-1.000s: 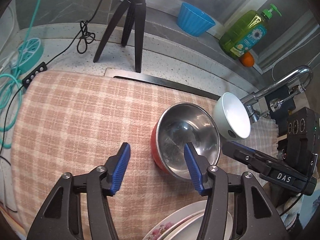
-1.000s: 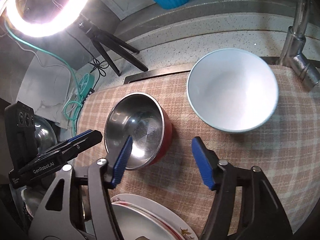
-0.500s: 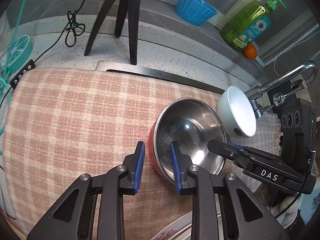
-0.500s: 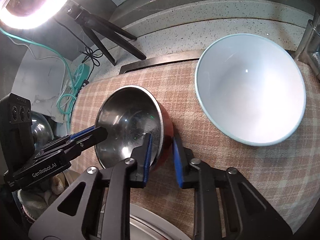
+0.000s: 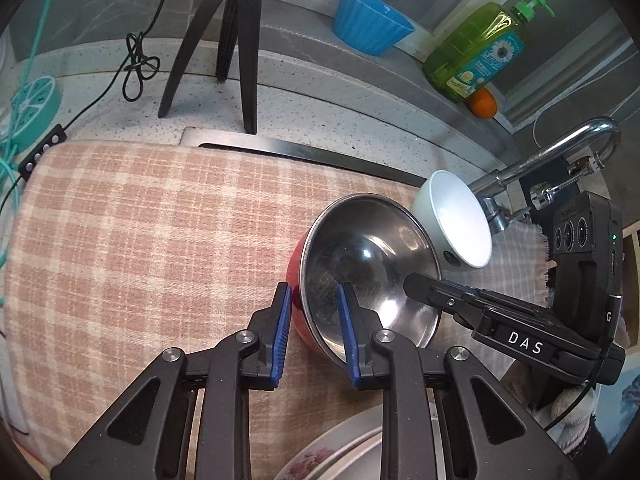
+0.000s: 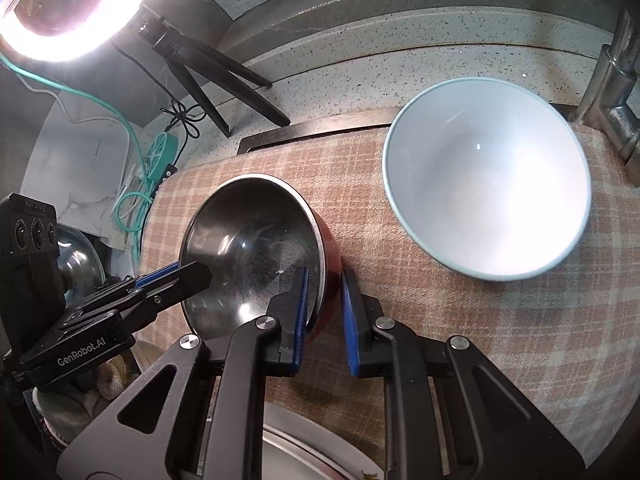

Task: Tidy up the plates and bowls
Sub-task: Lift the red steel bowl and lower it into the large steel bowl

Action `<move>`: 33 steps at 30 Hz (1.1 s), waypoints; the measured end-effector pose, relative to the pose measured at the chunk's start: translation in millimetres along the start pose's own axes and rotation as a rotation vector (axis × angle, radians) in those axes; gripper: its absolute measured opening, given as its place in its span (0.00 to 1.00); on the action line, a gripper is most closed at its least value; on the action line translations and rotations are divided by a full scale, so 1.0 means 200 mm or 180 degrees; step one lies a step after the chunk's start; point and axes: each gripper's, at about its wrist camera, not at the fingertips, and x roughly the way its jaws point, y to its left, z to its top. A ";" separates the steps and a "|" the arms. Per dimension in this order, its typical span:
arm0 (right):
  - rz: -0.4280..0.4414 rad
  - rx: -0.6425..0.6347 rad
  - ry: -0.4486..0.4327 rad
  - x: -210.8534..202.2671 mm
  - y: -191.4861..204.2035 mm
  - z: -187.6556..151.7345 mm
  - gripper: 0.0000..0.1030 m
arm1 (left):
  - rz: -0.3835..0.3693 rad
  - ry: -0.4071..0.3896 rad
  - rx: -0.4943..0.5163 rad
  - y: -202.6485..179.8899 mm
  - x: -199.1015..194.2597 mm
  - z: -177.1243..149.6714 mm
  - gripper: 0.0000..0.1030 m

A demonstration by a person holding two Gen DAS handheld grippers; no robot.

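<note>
Shiny scratched steel bowl [image 5: 368,264]; glossy white ceramic bowl [image 6: 488,176]; rough woven checked cloth [image 5: 160,240].

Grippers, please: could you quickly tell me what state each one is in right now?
Left gripper: closed on the rim of the steel bowl.
Right gripper: closed on the same bowl's rim, opposite side.

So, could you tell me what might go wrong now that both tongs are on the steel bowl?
Both grips are thin rim pinches: left tongs, right tongs. Uneven lifting could let the steel bowl tilt or slip. The white bowl sits close beside it and might get knocked.
</note>
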 end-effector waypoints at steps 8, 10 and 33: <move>0.0017 -0.0090 -0.0100 -0.12 0.06 -0.08 0.16 | -0.0065 -0.0078 0.0031 -0.01 -0.12 -0.08 0.21; 0.0005 -0.0123 -0.0134 -0.15 0.09 -0.10 0.16 | -0.0075 -0.0108 0.0040 -0.02 -0.15 -0.10 0.21; 0.0225 -0.0414 -0.0226 -0.38 0.41 -0.46 0.16 | -0.0135 -0.0553 0.0021 0.01 -0.61 -0.44 0.21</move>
